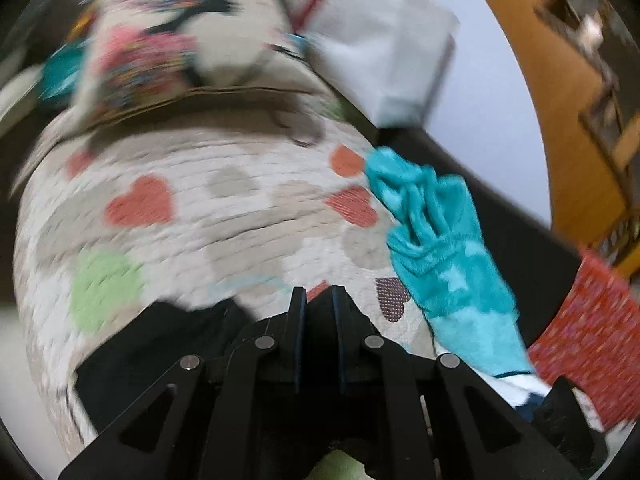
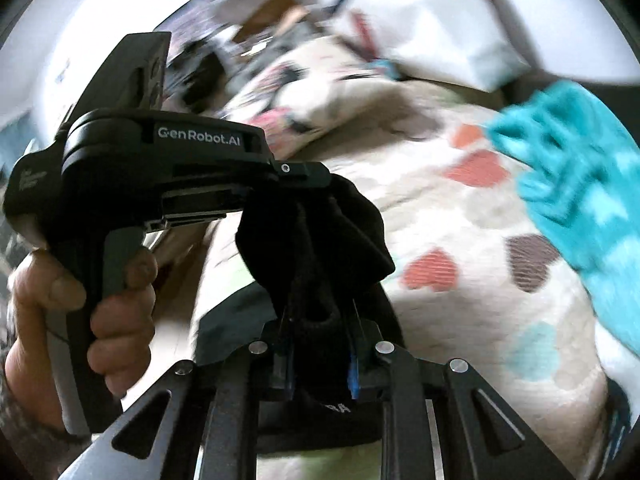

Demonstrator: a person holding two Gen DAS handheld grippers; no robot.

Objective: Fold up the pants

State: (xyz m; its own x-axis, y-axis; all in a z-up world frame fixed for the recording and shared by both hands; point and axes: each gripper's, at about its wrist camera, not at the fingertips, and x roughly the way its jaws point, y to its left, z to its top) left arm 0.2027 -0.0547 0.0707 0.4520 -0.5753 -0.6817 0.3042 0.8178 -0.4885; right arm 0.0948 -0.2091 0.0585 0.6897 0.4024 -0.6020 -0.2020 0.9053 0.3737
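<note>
Pants (image 2: 316,236): one pair, black, bunched and creased, lifted above the bedspread (image 1: 224,216), hanging between both grippers.
Right gripper (image 2: 320,312): jaws nearly closed, clamped on a thick fold of the pants.
Left gripper (image 1: 320,300): jaws nearly closed; black cloth below and beside them in the left wrist view, gathered at their tips in the right wrist view.
Hand (image 2: 80,304): one, wrapped around the left gripper's handle.
Bedspread: one, cream, quilted, with coloured hearts.
Turquoise garment (image 1: 440,240): one, crumpled at the bedspread's right edge.
Pillow (image 1: 160,40): one, patterned, at the bedspread's far end.
</note>
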